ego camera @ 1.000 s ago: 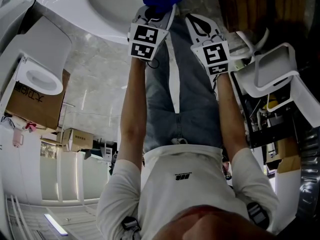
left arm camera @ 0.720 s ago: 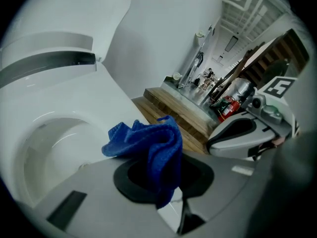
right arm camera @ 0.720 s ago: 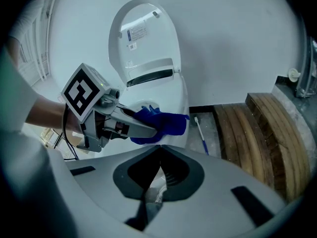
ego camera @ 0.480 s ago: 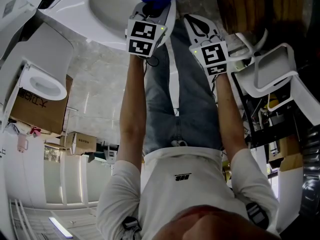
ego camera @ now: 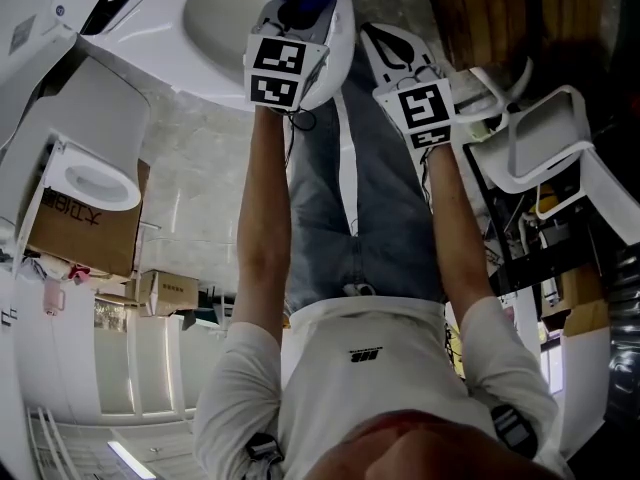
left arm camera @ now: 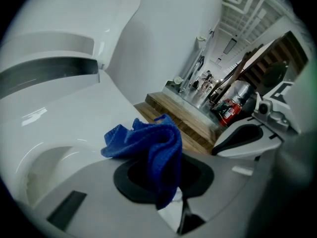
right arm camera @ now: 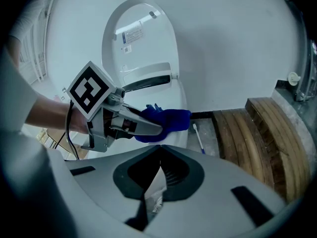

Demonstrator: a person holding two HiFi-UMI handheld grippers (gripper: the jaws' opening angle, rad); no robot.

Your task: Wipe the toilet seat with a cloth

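- While the left hand-held gripper (right arm camera: 151, 128) has its jaws clamped on a crumpled blue cloth (left arm camera: 148, 145), the right hand-held gripper (right arm camera: 158, 175) has its jaws drawn together with nothing between them.
- The cloth bunches up out of the left jaws. Its loose end spreads to the left onto the white toilet seat (left arm camera: 64, 118), at the front rim beside the bowl opening.
- Seen from the right gripper view, the cloth sits at the near right edge of the seat, and the toilet lid (right arm camera: 141, 31) stands upright against the wall behind it.
- The right hand-held gripper is held back from the toilet, near the left one but apart from it, and touches neither seat nor cloth.
- In the head view both forearms reach forward side by side, with the left marker cube (ego camera: 278, 71) slightly ahead of the right marker cube (ego camera: 424, 113).
- Curved wooden planks (right arm camera: 257, 133) lie on the floor to the right of the toilet.
- A cardboard box (ego camera: 75, 228) stands well off to the left.
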